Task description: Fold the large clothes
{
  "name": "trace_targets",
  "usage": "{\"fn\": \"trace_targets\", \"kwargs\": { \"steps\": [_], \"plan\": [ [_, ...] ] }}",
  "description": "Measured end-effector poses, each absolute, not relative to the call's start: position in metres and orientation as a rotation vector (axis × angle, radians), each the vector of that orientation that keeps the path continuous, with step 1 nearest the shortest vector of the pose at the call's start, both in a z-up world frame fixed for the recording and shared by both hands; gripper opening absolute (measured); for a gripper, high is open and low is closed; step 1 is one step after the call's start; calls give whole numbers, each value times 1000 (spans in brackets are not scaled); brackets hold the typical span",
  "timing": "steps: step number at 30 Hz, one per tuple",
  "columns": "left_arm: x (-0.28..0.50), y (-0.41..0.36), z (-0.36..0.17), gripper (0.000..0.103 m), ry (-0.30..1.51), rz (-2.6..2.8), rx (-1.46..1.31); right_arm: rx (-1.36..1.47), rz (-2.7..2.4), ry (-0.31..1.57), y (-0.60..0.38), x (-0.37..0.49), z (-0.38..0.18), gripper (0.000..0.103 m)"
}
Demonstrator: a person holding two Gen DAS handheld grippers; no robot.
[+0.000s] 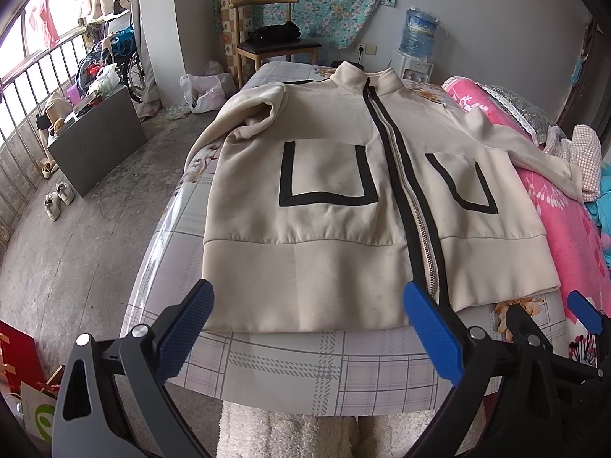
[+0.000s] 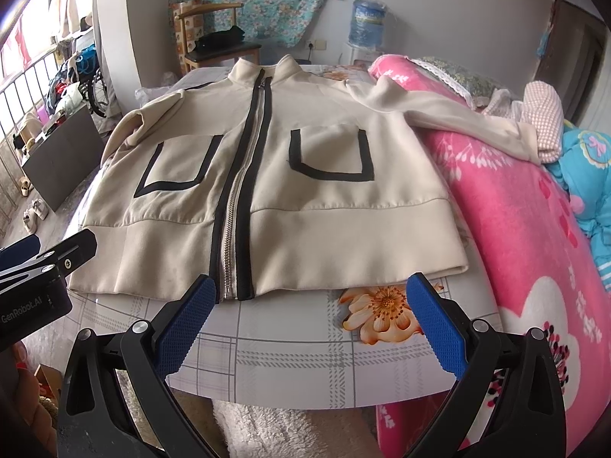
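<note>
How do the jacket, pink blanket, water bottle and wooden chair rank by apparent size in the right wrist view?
1. Jacket
2. Pink blanket, close behind, though it runs out of frame
3. Wooden chair
4. Water bottle

The chair and bottle stand farther from the camera, so their true sizes are unsure.

matt cloth jacket (image 1: 336,175), metal zip (image 1: 416,206)

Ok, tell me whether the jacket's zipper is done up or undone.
Done up. On the beige jacket the zipper teeth run closed from hem to collar, both front panels meeting flat on the bed.
</note>
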State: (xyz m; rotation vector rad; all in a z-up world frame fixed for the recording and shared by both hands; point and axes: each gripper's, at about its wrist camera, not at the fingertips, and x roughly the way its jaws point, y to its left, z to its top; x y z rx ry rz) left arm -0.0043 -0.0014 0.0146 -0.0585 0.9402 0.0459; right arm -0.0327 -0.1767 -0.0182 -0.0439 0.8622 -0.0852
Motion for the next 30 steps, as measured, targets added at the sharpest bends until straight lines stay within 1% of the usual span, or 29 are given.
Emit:
{"fn": "trace_targets", "kwargs": {
  "steps": [30],
  "plan": [
    [-2, 10, 17, 98, 937, 54, -56, -43, -79, 862, -172, -32, -18, 96]
  ]
}}
